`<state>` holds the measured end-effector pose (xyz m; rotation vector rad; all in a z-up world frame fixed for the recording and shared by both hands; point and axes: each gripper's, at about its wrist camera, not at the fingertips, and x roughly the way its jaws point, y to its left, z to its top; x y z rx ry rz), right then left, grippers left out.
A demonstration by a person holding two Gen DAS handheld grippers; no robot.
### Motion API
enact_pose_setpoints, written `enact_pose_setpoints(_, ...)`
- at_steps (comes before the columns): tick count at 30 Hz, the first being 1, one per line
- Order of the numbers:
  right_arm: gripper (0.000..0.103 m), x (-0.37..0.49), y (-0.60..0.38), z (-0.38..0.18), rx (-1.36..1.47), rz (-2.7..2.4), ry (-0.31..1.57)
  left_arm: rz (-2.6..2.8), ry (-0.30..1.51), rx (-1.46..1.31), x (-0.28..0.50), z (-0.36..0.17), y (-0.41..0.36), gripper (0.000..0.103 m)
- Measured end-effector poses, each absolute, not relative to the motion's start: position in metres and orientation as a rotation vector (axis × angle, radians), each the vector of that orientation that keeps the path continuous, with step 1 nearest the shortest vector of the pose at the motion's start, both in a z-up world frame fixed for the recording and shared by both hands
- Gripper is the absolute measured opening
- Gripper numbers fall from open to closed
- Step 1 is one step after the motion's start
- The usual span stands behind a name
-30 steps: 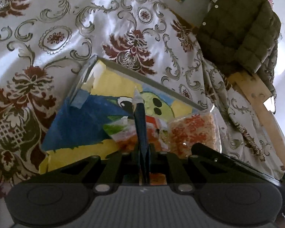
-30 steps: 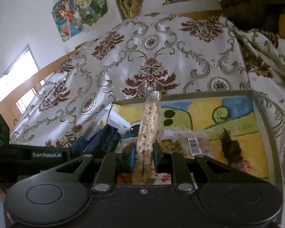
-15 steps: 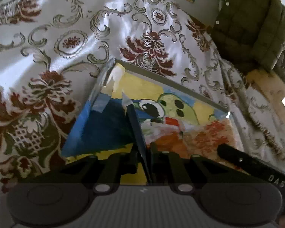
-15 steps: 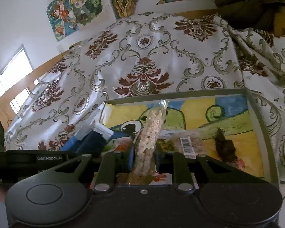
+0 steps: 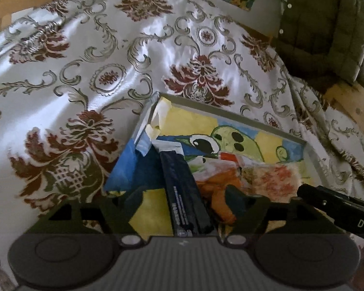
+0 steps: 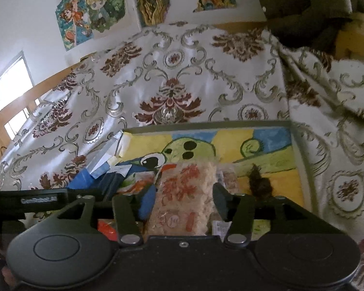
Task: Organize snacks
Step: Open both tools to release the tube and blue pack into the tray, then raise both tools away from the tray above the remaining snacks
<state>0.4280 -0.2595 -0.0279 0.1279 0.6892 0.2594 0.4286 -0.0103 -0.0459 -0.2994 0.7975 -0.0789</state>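
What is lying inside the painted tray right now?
The painted tray holds a dark blue packet, a clear bag of pale puffed snacks, an orange-and-white packet and a dark brown clump. Anything beneath those packets is covered.

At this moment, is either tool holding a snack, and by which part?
Neither. The left tool has just opened around the dark packet; the right tool around the clear snack bag. Both lie loose in the tray.
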Motion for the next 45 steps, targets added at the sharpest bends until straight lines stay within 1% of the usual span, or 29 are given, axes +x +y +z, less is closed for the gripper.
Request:
enact_pose_setpoints(2,0.067,0.42,-0.261,-0.021,0.113,0.256,0.671,-0.073,0.777,-0.305,0.42,-0.039,-0.008,0.087)
enact_pose_setpoints(4,0.077,0.41,-0.264,-0.012,0.105,0.253,0.648,-0.073,0.753,-0.306,0.41,-0.03,-0.008,0.092)
enact_pose_setpoints(5,0.079,0.405,-0.265,-0.007,0.103,0.251,0.638,-0.076,0.736,-0.305,0.403,-0.024,-0.008,0.093)
enact_pose_setpoints(7,0.088,0.392,-0.268,0.003,0.095,0.247,0.612,-0.081,0.703,-0.3,0.39,-0.014,-0.009,0.097)
enact_pose_setpoints(8,0.09,0.386,-0.27,0.008,0.091,0.245,0.602,-0.082,0.683,-0.297,0.382,-0.009,-0.01,0.098)
enact_pose_setpoints(10,0.098,0.372,-0.274,0.017,0.086,0.241,0.582,-0.079,0.644,-0.29,0.366,0.002,-0.012,0.101)
enact_pose_setpoints(12,0.102,0.356,-0.277,0.027,0.079,0.235,0.563,-0.074,0.608,-0.276,0.347,0.012,-0.016,0.103)
enact_pose_setpoints(20,0.102,0.288,-0.287,0.052,0.015,0.184,0.515,-0.031,0.537,-0.203,0.274,0.036,-0.037,0.103)
enact_pose_setpoints(30,0.102,0.202,-0.305,0.065,0.001,0.133,0.471,-0.025,0.536,-0.204,0.198,0.032,-0.051,0.103)
enact_pose_setpoints(37,0.102,0.154,-0.319,0.062,0.013,0.078,0.476,-0.027,0.537,-0.166,0.155,0.027,-0.054,0.103)
enact_pose_setpoints(45,0.102,0.114,-0.326,0.041,0.038,0.04,0.524,-0.027,0.552,-0.132,0.117,0.015,-0.055,0.103)
